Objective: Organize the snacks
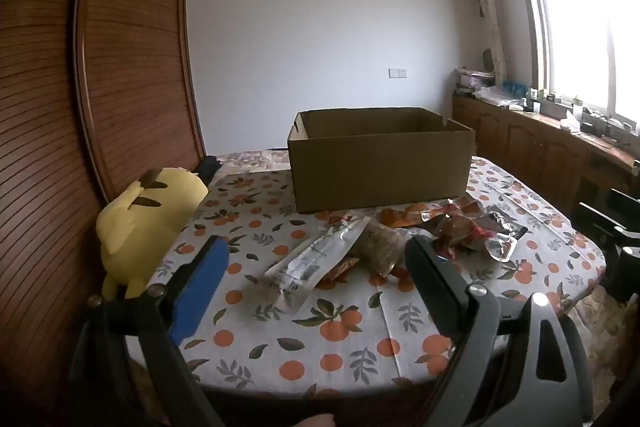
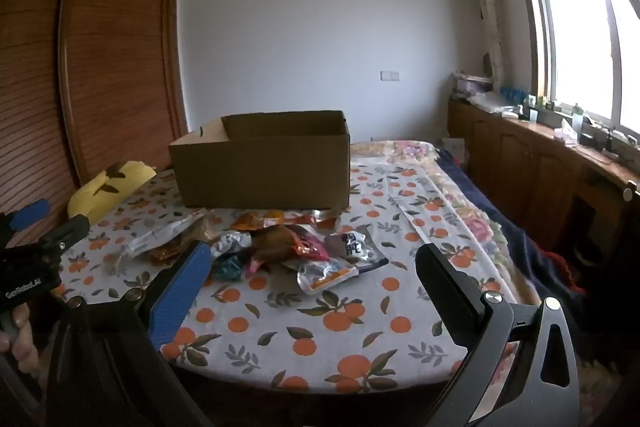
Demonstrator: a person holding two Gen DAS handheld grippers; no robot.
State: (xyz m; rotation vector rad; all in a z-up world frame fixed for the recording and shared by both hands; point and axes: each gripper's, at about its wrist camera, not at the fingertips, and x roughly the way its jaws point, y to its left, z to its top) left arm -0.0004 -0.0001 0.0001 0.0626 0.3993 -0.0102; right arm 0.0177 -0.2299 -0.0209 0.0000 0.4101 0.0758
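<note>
The heap of crinkly foil and clear-plastic snack packets lies just ahead of both wide-open, empty grippers, left gripper and right gripper, with the open brown cardboard box farther beyond.

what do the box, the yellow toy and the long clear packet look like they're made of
Box: plain brown cardboard, matte, folded flap edges along the open top.
Yellow toy: soft plush fabric, rounded, fuzzy-looking, no shine.
Long clear packet: probably thin plastic film, see-through and glossy, with bright glints and creases.
</note>
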